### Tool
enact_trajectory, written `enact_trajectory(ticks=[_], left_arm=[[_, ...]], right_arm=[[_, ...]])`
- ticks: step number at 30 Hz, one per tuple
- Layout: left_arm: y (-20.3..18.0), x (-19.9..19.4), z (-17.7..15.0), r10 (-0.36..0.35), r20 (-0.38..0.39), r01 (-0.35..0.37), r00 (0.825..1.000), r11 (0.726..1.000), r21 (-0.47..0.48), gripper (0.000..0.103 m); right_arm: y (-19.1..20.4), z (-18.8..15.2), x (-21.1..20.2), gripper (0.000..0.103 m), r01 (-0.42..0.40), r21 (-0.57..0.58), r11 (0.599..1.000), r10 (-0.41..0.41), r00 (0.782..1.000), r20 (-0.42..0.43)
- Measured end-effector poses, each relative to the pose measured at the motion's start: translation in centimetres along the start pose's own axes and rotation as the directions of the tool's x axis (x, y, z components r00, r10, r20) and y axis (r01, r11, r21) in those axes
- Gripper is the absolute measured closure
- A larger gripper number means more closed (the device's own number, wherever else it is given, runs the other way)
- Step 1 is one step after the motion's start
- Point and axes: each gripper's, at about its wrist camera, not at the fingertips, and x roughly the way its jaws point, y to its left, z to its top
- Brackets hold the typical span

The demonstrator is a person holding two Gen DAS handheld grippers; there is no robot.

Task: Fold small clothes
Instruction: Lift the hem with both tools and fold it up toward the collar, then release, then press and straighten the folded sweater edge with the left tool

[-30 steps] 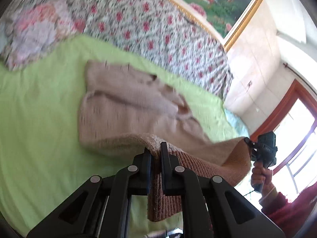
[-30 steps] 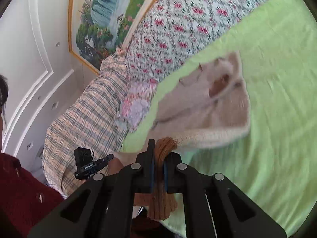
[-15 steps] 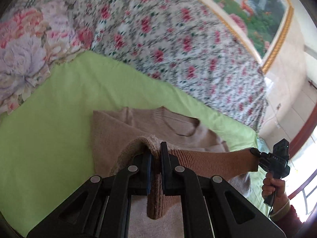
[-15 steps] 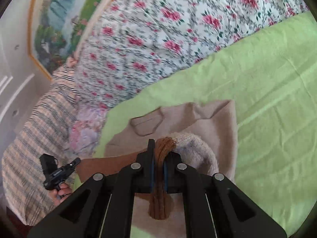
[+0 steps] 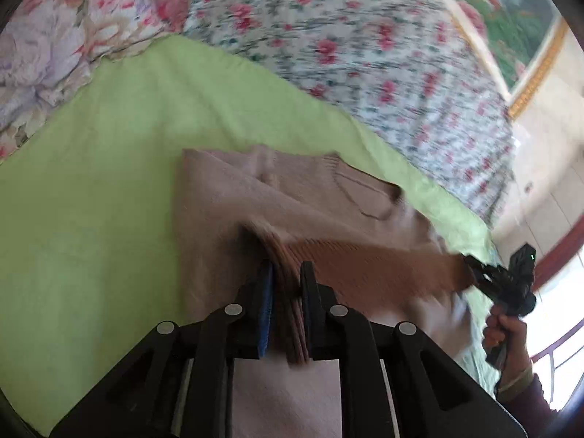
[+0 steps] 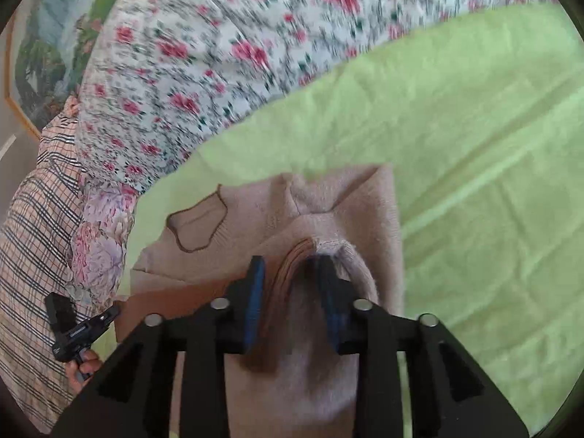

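Ribbed hem (image 5: 288, 314) of the beige sweater (image 5: 233, 204) sits loose between the opening jaws of both the left tool (image 5: 286, 284) and right tool (image 6: 288, 281). The sweater lies folded on the green bedsheet (image 5: 91, 182), collar at one o'clock; beyond, a floral quilt (image 5: 346, 47).

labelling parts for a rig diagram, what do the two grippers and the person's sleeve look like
Both the left gripper and the right gripper are matte black, with angular linkage arms, round silver pivot pins and blue pads inside the fingers. Seen from the side, the right gripper has a black pistol-style handle. The sleeve is dark maroon over a lighter ribbed cuff. No cables are visible.
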Motion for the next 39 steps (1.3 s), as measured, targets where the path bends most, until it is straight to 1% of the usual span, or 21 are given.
enact_trajectory(ticks=[2, 3, 4, 6, 8, 9, 12, 13, 14, 15, 17, 18, 19, 20, 22, 25, 26, 29, 30, 32, 39], left_arm=[[-2.7, -0.8, -2.2, -0.057, -0.031, 0.058, 0.998, 0.997, 0.057, 0.085], [-3.7, -0.7, -2.9, -0.079, -0.049, 0.083, 0.996, 0.994, 0.077, 0.084], [-5.0, -0.1, -3.7, -0.106, -0.081, 0.114, 0.991, 0.988, 0.101, 0.083], [-7.6, 2.0, -4.7, -0.133, -0.152, 0.156, 0.979, 0.976, 0.151, 0.083], [-9.5, 4.4, -5.0, -0.115, -0.206, 0.157, 0.972, 0.966, 0.206, 0.083], [-10.1, 5.6, -4.9, -0.101, -0.234, 0.156, 0.967, 0.961, 0.229, 0.083], [-10.6, 9.1, -3.1, -0.011, -0.283, 0.096, 0.959, 0.952, 0.289, 0.083], [-10.4, 9.7, -2.4, 0.005, -0.283, 0.083, 0.959, 0.951, 0.297, 0.084], [-10.1, 10.3, -1.3, 0.020, -0.275, 0.068, 0.961, 0.949, 0.307, 0.086], [-9.5, 10.8, -0.2, 0.043, -0.260, 0.043, 0.965, 0.948, 0.315, 0.087], [-7.8, 11.8, 2.3, 0.091, -0.229, -0.013, 0.969, 0.946, 0.323, 0.088], [-7.0, 12.1, 3.3, 0.125, -0.203, -0.056, 0.971, 0.947, 0.315, 0.091], [-5.7, 12.3, 4.5, 0.160, -0.177, -0.102, 0.971, 0.950, 0.296, 0.092], [-4.3, 12.4, 5.6, 0.172, -0.158, -0.127, 0.972, 0.957, 0.263, 0.092], [-1.7, 11.8, 7.3, 0.195, -0.108, -0.173, 0.975, 0.968, 0.182, 0.092], [1.5, 10.2, 8.2, 0.166, -0.062, -0.162, 0.984, 0.985, 0.065, 0.092], [1.9, 9.6, 8.1, 0.169, -0.044, -0.166, 0.985, 0.985, 0.052, 0.092], [2.4, 7.5, 6.9, 0.186, -0.016, -0.186, 0.982, 0.982, 0.023, 0.091], [2.2, 6.7, 6.4, 0.181, -0.006, -0.181, 0.983, 0.983, 0.020, 0.089], [1.4, 5.1, 4.8, 0.187, 0.009, -0.187, 0.982, 0.982, 0.022, 0.087], [-2.3, -0.6, -1.8, 0.091, 0.027, -0.091, 0.996, 0.996, 0.001, 0.078]], right_arm=[[2.5, -1.2, -1.0, 0.068, -0.074, -0.088, 0.993, 0.073, 0.997, -0.013], [4.0, -2.0, -0.8, 0.068, -0.122, -0.144, 0.982, 0.115, 0.992, -0.055], [5.9, -3.2, 0.1, 0.069, -0.180, -0.217, 0.959, 0.154, 0.979, -0.134], [8.5, -4.9, 2.0, 0.069, -0.245, -0.302, 0.921, 0.171, 0.952, -0.252], [10.3, -6.1, 4.5, 0.069, -0.294, -0.361, 0.885, 0.161, 0.920, -0.357], [10.7, -6.3, 5.7, 0.069, -0.294, -0.379, 0.878, 0.140, 0.913, -0.384], [10.6, -5.2, 9.0, 0.069, -0.258, -0.408, 0.876, 0.071, 0.905, -0.419], [10.3, -4.4, 10.1, 0.073, -0.241, -0.414, 0.878, 0.050, 0.906, -0.421], [9.7, -3.5, 11.2, 0.073, -0.208, -0.429, 0.879, 0.012, 0.909, -0.416], [9.2, -2.8, 11.9, 0.073, -0.155, -0.456, 0.877, -0.041, 0.919, -0.392], [7.1, -0.8, 13.6, 0.073, 0.021, -0.491, 0.871, -0.194, 0.933, -0.304], [5.7, 0.2, 13.8, 0.074, 0.075, -0.456, 0.887, -0.219, 0.937, -0.272], [4.0, 1.4, 13.8, 0.076, 0.107, -0.379, 0.919, -0.208, 0.949, -0.235], [2.2, 2.5, 13.4, 0.078, 0.117, -0.278, 0.953, -0.178, 0.963, -0.202], [-0.1, 3.5, 12.0, 0.080, 0.139, -0.148, 0.979, -0.158, 0.979, -0.126], [-0.7, 3.0, 10.1, 0.078, 0.162, -0.109, 0.981, -0.168, 0.985, -0.047], [-0.7, 2.6, 9.4, 0.077, 0.175, -0.103, 0.979, -0.179, 0.983, -0.033], [-0.1, 1.5, 7.7, 0.077, 0.165, -0.084, 0.983, -0.167, 0.986, -0.023], [0.2, 1.1, 7.1, 0.077, 0.161, -0.083, 0.983, -0.163, 0.986, -0.020], [0.9, -0.1, 5.6, 0.077, 0.139, -0.079, 0.987, -0.141, 0.990, -0.013], [3.8, -5.8, 1.9, 0.073, 0.060, -0.055, 0.997, -0.062, 0.998, -0.033]])
